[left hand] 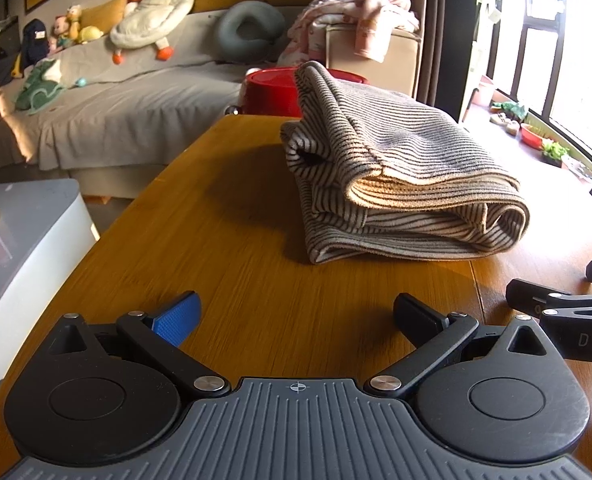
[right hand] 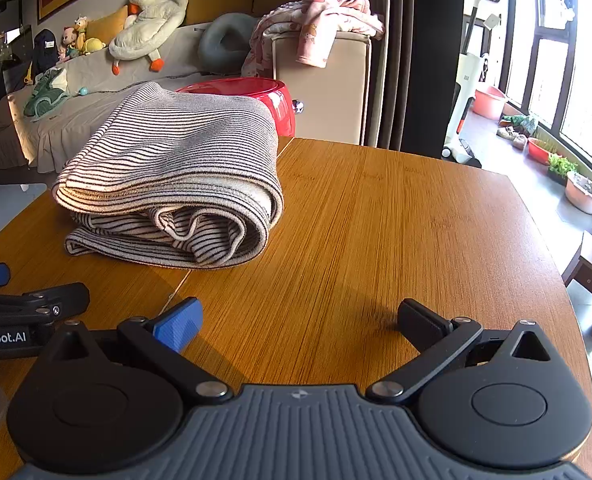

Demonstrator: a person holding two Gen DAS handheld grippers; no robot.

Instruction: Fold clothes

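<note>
A striped beige-and-black garment [left hand: 392,176] lies folded in a thick bundle on the wooden table [left hand: 231,248]. In the right wrist view the same garment [right hand: 175,184] sits left of centre on the table [right hand: 396,220]. My left gripper [left hand: 296,314] hovers low over the near table edge, open and holding nothing, well short of the garment. My right gripper [right hand: 298,316] is open too, with nothing between its fingers, to the right of the bundle. Each gripper shows at the edge of the other's view: right gripper [left hand: 564,304], left gripper [right hand: 31,292].
A red tub [left hand: 271,92] stands just beyond the table's far end. Behind it are a grey-covered sofa [left hand: 107,96] with plush toys and a box draped with pink clothes [left hand: 356,24]. A white storage bin [left hand: 27,232] is left of the table. Pots [right hand: 584,192] line the window.
</note>
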